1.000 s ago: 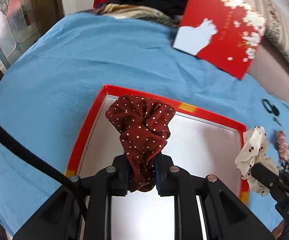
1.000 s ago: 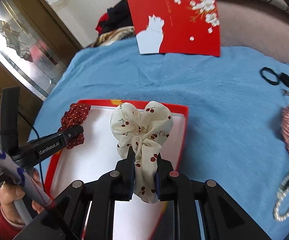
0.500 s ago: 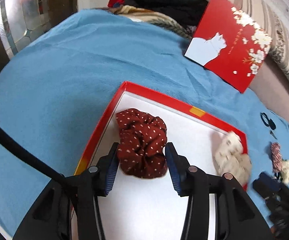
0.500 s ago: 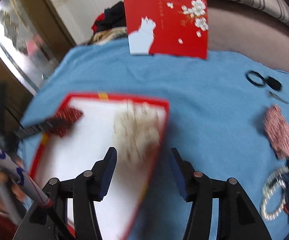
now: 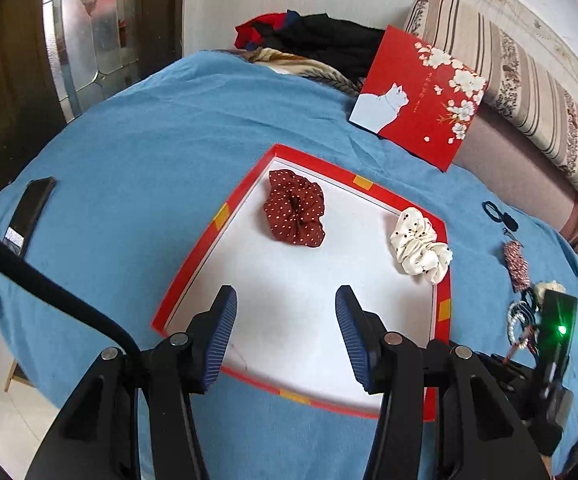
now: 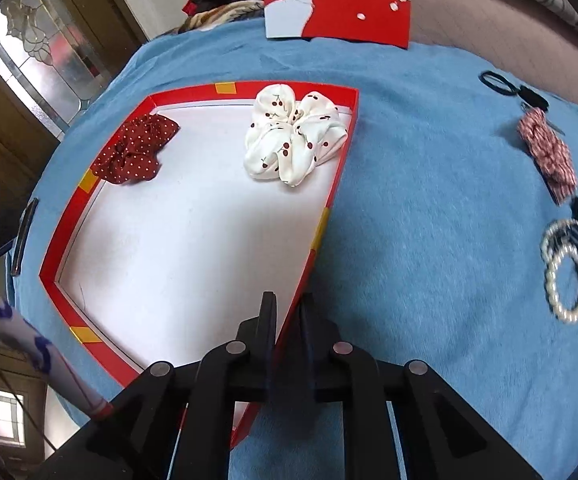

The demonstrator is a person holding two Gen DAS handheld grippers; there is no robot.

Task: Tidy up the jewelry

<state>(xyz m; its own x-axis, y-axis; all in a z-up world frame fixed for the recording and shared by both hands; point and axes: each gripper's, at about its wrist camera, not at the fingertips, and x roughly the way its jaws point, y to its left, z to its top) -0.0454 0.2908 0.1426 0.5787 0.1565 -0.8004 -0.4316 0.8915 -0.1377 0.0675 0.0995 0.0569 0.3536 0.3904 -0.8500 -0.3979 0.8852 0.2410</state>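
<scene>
Above the near edge of the red box tray, I have the left gripper with its ribbed blue fingers apart and opening; nothing lies between them. I have the right gripper over the tray's right wall, fingers together and empty.

Inside the tray, the dark red dotted scrunchie lies near the far left corner, and the cream cherry-print scrunchie sits by the far right corner, against the right wall. I judge they are well apart to keep each piece distinct. Both are gathered, ruffled fabric rings, soft and limp; the tray floor is smooth, white and flat.

Right of the tray, on the fuzzy blue cloth, unsorted items wait: a pink woven piece, a pearl bead bracelet and black hair ties.
</scene>
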